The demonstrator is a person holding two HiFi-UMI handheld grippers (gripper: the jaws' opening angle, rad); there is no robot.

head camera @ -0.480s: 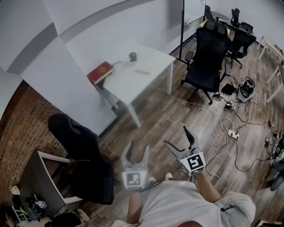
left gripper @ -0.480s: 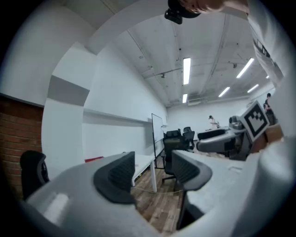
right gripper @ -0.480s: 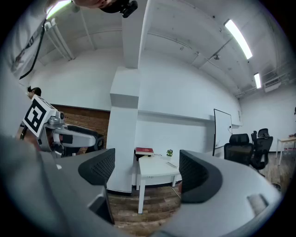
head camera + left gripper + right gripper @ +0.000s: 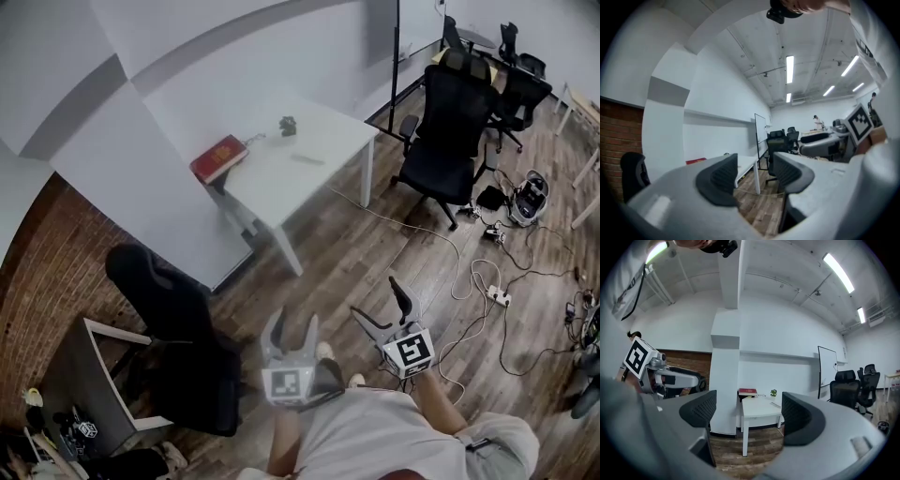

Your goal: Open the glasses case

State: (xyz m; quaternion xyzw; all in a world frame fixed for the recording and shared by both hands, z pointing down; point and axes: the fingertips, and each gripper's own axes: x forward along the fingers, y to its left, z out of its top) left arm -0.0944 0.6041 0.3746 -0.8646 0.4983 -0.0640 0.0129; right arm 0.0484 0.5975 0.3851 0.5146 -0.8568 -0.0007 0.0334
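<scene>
A white table (image 4: 281, 178) stands well ahead of me across the wooden floor. On it lie a flat red book-like thing (image 4: 218, 157), a small dark plant (image 4: 288, 124) and a slim pale object (image 4: 307, 158). Which of these is the glasses case I cannot tell at this distance. My left gripper (image 4: 292, 328) and right gripper (image 4: 375, 300) are held in front of my body, far from the table, both open and empty. The right gripper view looks between its open jaws (image 4: 747, 416) at the table (image 4: 761, 408) and the red thing (image 4: 747, 391). The left gripper (image 4: 756, 176) is also open.
A black office chair (image 4: 450, 122) stands right of the table, and another black chair (image 4: 159, 291) is close on my left. Cables and a power strip (image 4: 497, 298) lie on the floor at right. A grey cabinet (image 4: 94, 375) sits at lower left.
The head view has shifted slightly and a shoe now shows under the left gripper. Both grippers stay open and empty in front of the body.
</scene>
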